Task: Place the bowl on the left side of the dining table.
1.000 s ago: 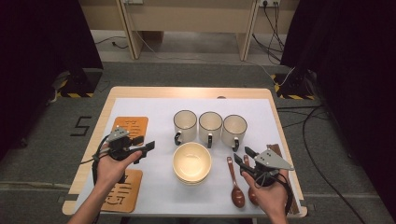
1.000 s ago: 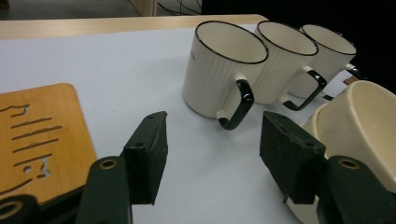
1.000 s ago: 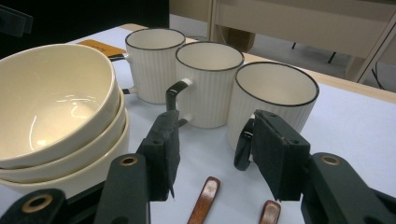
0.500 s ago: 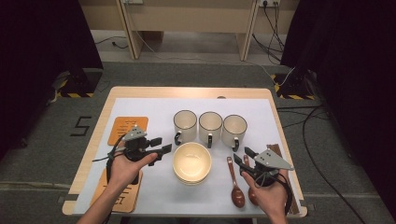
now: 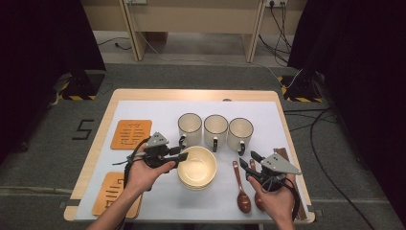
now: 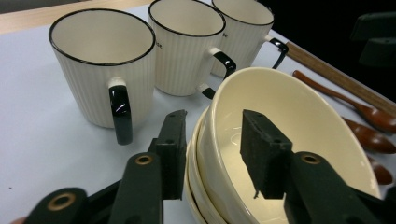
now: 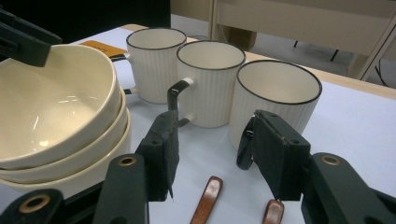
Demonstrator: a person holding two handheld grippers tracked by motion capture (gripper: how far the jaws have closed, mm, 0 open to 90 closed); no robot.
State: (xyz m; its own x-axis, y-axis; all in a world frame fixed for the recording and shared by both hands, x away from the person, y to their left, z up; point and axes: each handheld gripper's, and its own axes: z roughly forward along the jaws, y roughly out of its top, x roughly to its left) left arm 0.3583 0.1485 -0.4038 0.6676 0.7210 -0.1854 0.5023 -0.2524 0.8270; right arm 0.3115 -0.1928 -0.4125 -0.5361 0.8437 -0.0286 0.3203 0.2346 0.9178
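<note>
a table [image 5: 143,96] with a pale mat [image 5: 158,112] is seen from above, and on it a stack of cream bowls [image 5: 196,167] is set near the middle front, just in front of a row of three ribbed mugs [image 5: 216,128]. the left gripper [image 5: 178,157] is placed at the stack's left rim; in the left gripper view its jaws are spread apart, one outside the top bowl's wall [image 6: 219,135] and one inside it, not pressed shut. the right gripper [image 5: 248,165] is held apart above two wooden spoons [image 5: 242,196] to the right of the bowls, its jaws open on nothing. two orange coasters [image 5: 131,134] are laid at the left.
</note>
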